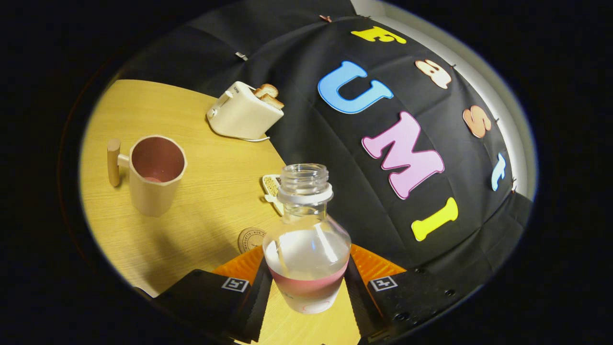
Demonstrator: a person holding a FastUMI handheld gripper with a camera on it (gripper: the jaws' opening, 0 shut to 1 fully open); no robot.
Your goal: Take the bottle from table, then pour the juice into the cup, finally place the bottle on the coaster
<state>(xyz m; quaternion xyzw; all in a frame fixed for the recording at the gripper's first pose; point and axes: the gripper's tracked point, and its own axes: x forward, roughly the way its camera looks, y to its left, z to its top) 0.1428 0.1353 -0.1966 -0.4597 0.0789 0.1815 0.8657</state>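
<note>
My gripper [306, 280] is shut on the clear bottle [306, 249], one finger pressing on each side of its body. The bottle has no cap, and a little pink juice lies near its base. It hangs lifted above the wooden table [201, 201]. The beige cup [155, 175] with a wooden handle stands beyond the fingers to the left, with some pink juice in its bottom. A round wooden coaster [250, 238] lies on the table just ahead of the left finger, partly hidden behind the bottle.
A cream toaster [245, 112] with two bread slices stands at the table's far side beside the black cloth wall. A small pale object [272, 189] lies behind the bottle's neck. The table's edge runs close behind the bottle.
</note>
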